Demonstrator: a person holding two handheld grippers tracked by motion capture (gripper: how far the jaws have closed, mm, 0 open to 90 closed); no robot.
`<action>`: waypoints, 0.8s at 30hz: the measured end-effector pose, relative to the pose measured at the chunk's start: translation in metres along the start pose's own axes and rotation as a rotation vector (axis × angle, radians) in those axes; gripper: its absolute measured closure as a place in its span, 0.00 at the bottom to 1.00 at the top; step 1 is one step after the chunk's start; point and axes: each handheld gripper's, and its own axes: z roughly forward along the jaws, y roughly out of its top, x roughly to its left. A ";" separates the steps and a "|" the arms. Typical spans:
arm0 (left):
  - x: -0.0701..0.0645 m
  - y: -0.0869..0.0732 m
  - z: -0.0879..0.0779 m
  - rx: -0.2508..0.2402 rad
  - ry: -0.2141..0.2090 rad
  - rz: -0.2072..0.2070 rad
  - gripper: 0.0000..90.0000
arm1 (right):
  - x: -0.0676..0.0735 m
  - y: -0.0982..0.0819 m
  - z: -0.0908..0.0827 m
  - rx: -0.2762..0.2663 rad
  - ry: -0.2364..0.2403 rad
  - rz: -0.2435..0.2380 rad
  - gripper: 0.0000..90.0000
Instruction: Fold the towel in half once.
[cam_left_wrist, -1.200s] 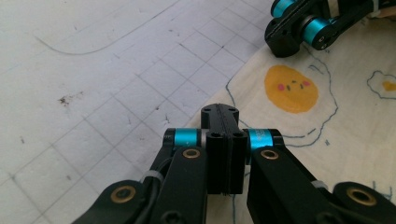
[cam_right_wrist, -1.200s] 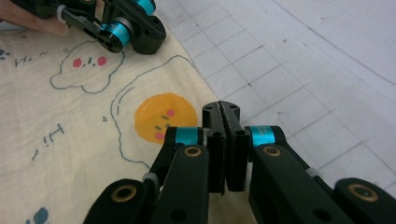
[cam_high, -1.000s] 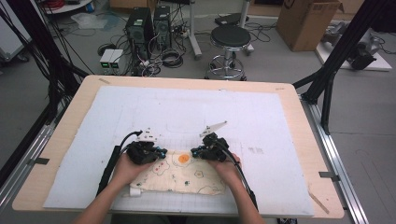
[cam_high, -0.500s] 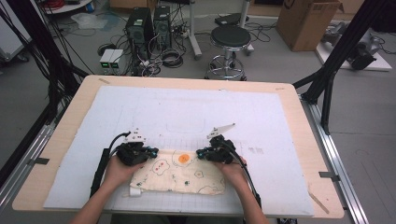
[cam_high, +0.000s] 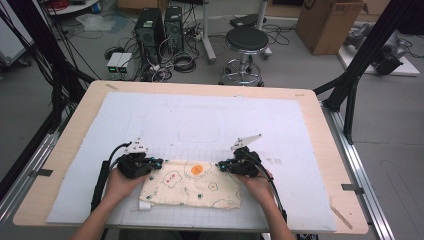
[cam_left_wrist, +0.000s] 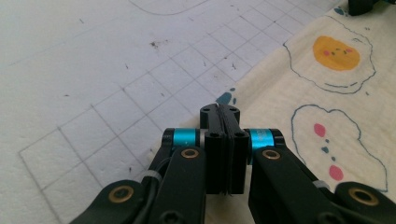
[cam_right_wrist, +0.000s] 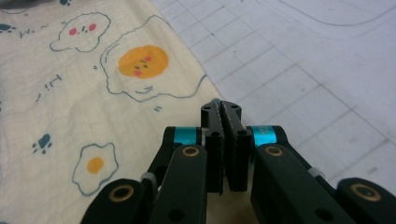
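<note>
We hold a gripper in each hand over a cream cloth (cam_high: 192, 184) printed with fried eggs and small faces. The cloth lies flat on the white gridded mat (cam_high: 200, 125) near the front edge of the table (cam_high: 75, 120), a little left of the table's middle, and it is folded into a wide rectangle.

The left gripper (cam_high: 159, 163) sits at the cloth's far left corner. In the left gripper view its two black jaws are pressed together, and the cloth's edge runs right under their tips, so the jaws look clamped on that corner (cam_left_wrist: 219, 105). From this view we cannot see the fabric between the pads themselves. The big orange egg print (cam_left_wrist: 336, 52) lies off to the right in that view, with the grid lines of the mat to the left.

The right gripper (cam_high: 220, 165) sits at the cloth's far right corner. In the right gripper view its jaws are also together, with the cloth's edge meeting their tips (cam_right_wrist: 219, 105), so they look clamped on that corner as well. The orange egg print (cam_right_wrist: 142, 60) lies to the left there, and bare mat lies to the right.

From the high view, the two grippers face each other across the cloth's far edge, well apart, with the orange egg print (cam_high: 196, 170) between them. Our left hand (cam_high: 117, 182) and right hand (cam_high: 257, 184) rest at the cloth's left and right sides.
</note>
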 end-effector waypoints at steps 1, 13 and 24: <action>0.000 0.000 0.000 0.000 0.002 0.002 0.98 | -0.001 -0.001 -0.002 0.001 -0.005 -0.001 0.98; 0.006 -0.007 -0.008 -0.012 0.003 -0.022 0.97 | -0.011 -0.022 -0.024 -0.025 -0.032 0.030 0.98; -0.002 -0.002 -0.016 -0.062 0.001 -0.016 0.93 | 0.009 -0.011 -0.028 -0.081 -0.016 -0.046 0.95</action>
